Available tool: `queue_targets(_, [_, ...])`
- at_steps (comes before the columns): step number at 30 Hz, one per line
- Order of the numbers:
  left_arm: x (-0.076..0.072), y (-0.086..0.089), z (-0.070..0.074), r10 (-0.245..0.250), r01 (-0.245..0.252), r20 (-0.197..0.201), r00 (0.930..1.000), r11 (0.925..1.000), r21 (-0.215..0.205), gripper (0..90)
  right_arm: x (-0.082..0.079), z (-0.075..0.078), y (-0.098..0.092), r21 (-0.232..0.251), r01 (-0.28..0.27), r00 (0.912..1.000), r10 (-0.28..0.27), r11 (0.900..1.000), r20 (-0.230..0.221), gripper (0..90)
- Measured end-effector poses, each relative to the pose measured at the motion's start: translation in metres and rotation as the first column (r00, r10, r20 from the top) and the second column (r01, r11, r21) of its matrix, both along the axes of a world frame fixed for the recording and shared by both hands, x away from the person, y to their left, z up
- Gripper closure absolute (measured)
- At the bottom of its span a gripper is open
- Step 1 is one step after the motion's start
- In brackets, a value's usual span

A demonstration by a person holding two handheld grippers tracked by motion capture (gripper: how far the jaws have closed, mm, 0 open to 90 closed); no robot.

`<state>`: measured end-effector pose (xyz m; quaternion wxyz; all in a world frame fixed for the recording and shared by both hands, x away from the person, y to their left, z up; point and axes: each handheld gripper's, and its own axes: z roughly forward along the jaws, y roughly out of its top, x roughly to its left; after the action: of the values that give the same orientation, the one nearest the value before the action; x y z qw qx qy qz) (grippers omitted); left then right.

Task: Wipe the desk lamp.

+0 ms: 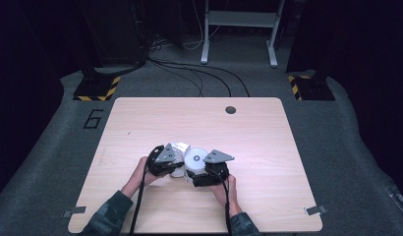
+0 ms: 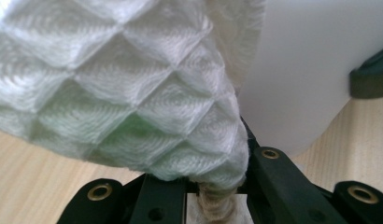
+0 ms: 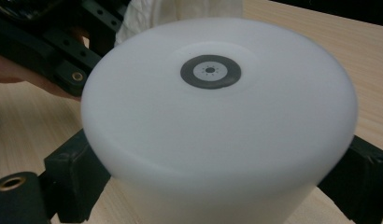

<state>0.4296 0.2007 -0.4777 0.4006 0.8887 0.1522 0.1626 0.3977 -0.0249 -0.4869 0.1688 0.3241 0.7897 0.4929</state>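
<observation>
my left gripper [image 1: 176, 162] is pinched tight on a bunched corner of the white quilted cloth [image 2: 119, 88], which hangs against the side of the white cup [image 3: 217, 116]. my right gripper [image 1: 202, 172] has its jaws spread wide around the cup, seemingly pressing its sides, near the middle of the wooden table [image 1: 268, 147].

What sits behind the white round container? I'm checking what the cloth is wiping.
Behind the white round container, a white quilted cloth rises beside it, pinched in the left gripper. Whether the cloth touches the far wall is hidden by the container itself.
</observation>
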Motion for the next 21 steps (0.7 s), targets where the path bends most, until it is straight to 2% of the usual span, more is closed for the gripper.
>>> queue_targets(4, [0.002, 0.0, 0.01, -0.002, 0.002, 0.028, 0.9996, 0.9999, -0.011, 80.8, 0.0, 0.0, 0.0, 0.001, 0.001, 1.0, -0.001, 1.0, -0.002, 7.5])
queue_targets(10, [0.011, -0.004, 0.015, -0.003, 0.003, 0.023, 0.9997, 0.9999, -0.017, 80.8, 0.0, 0.0, 0.0, 0.0, 0.0, 1.0, 0.0, 1.0, -0.001, 7.6])
queue_targets(12, [0.012, -0.006, 0.014, -0.001, 0.001, 0.025, 0.9997, 0.9998, -0.018, 80.8, 0.0, 0.0, 0.0, -0.001, -0.002, 1.0, 0.002, 1.0, 0.001, 7.5])
queue_targets(21, [0.022, -0.012, -0.001, -0.002, 0.002, -0.015, 0.9999, 0.9999, -0.01, 80.9, 0.0, 0.0, 0.0, -0.001, -0.001, 1.0, 0.001, 1.0, -0.003, 7.5])
